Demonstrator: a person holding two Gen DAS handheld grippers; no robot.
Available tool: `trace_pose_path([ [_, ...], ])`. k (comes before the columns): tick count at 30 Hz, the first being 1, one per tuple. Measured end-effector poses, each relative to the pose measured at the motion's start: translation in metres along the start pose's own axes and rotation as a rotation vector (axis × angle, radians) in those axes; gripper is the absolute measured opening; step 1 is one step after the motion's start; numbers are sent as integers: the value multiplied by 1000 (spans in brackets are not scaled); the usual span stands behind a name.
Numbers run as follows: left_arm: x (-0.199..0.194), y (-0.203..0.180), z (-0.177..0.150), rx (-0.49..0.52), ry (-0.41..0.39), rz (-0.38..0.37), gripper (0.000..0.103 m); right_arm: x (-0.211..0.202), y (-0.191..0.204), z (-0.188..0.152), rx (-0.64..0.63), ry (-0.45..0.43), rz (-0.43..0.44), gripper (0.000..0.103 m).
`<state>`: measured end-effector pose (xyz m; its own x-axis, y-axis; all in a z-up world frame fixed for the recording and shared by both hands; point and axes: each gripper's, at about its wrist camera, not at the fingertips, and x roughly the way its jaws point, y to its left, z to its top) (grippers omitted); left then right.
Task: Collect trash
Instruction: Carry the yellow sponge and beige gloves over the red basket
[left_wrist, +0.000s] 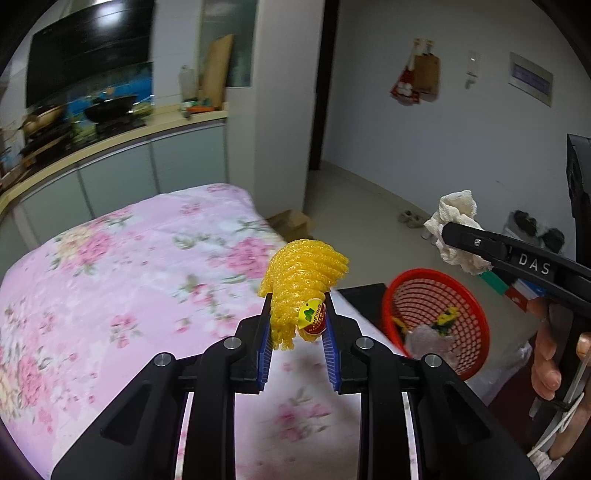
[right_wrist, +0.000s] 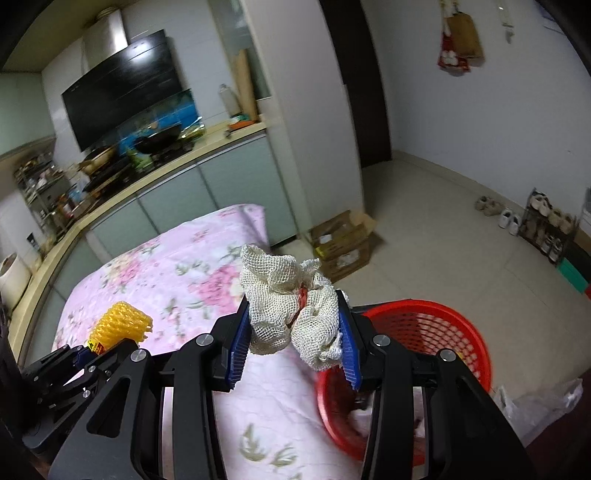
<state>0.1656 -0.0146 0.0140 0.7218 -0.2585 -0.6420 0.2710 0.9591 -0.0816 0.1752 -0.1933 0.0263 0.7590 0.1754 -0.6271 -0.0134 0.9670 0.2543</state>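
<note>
Left wrist view: left gripper (left_wrist: 297, 325) clamped on a yellow foam net sleeve (left_wrist: 301, 282), blue pads (left_wrist: 266, 345) pressing it from both sides, a small yellow-and-red sticker (left_wrist: 312, 319) showing on its near end. Held up above the pink floral tablecloth (left_wrist: 129, 266), not touching it. Off to the right, a red mesh basket (left_wrist: 436, 321) past the table edge, already holding a crumpled clear wrapper (left_wrist: 428, 341) and yellow-green scraps (left_wrist: 448, 317). Above the basket, the right gripper (left_wrist: 448, 236) seen side-on (marked DAS), closed on a white mesh wad (left_wrist: 456, 229), with the person's right hand (left_wrist: 554, 354) wrapped around the handle. Behind, a kitchen counter (left_wrist: 122, 136) with a wok (left_wrist: 110, 107) under a dark range hood (left_wrist: 92, 48); a cardboard box (left_wrist: 291, 221) on the tiled floor.

Right wrist view: right gripper (right_wrist: 293, 334) pinching the white mesh wad (right_wrist: 288, 314) between its blue pads (right_wrist: 240, 350), a trace of red showing in the folds. Wad hanging over the tablecloth (right_wrist: 177, 280) edge, just beside and slightly above the rim of the red basket (right_wrist: 443, 332), which sits lower right, partly hidden behind the gripper's right finger. At lower left, the left gripper (right_wrist: 101, 345) with the yellow sleeve (right_wrist: 122, 323) sticking out of its closed tips. Farther back, cardboard boxes (right_wrist: 343, 240) on the floor, shoes along the wall on a low rack (right_wrist: 546, 221), a clear plastic bag (right_wrist: 535, 402) at the right edge.
</note>
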Motion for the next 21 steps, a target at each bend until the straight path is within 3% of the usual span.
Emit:
trace_pose_path([
  [7, 20, -35, 7, 62, 26, -65, 23, -3, -31, -6, 43, 5, -62, 41],
  [21, 77, -94, 2, 138, 159, -211, 24, -5, -89, -18, 131, 55, -168, 41],
])
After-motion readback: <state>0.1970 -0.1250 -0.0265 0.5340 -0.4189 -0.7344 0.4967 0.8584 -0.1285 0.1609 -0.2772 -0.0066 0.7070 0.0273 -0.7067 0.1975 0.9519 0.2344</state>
